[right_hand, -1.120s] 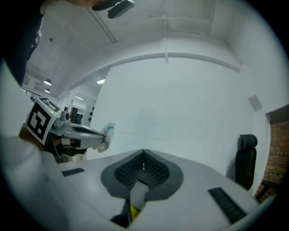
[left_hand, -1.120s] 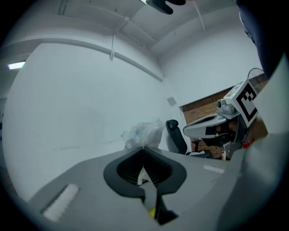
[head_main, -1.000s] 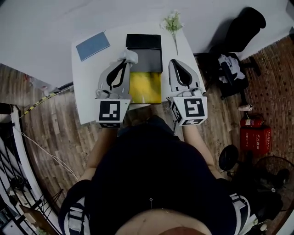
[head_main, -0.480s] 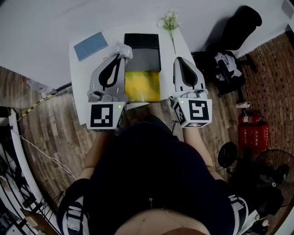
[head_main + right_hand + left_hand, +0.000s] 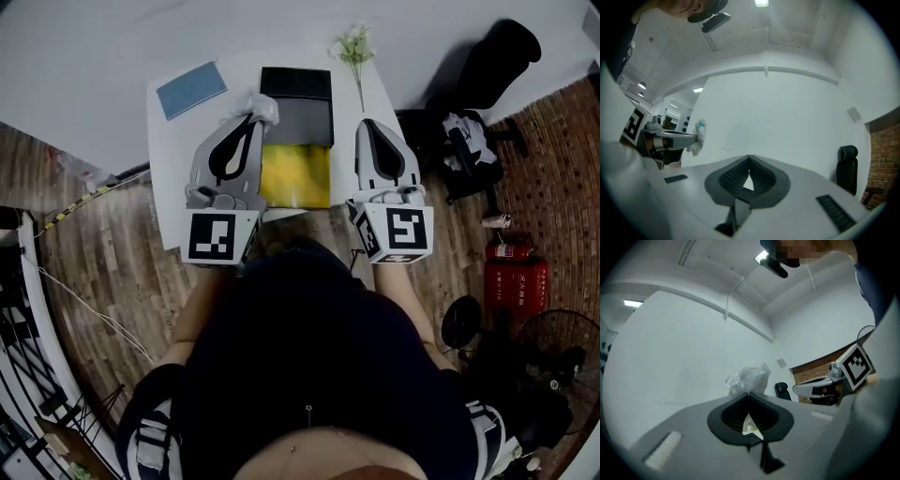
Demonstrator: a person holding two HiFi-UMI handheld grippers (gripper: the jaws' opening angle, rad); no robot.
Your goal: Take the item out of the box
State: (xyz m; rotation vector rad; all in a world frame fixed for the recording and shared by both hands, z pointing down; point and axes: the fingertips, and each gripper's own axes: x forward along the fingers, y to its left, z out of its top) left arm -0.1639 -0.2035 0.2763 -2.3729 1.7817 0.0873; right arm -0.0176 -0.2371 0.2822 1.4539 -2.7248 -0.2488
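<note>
Above the left edge of the open box, the left gripper is clamped on a crumpled clear plastic packet, held clear of the white table. The right gripper hovers right of the box, jaws together with nothing between them.

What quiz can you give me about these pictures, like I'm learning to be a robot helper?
1. True or false: the left gripper is shut on a crinkly plastic bag.
2. What lies at the far left corner of the table? A) a blue notebook B) a red cup C) a banana
3. Fill in: between the tips of the right gripper there is ____.
Key: 1 true; 2 A; 3 nothing, it is shut and empty.
</note>
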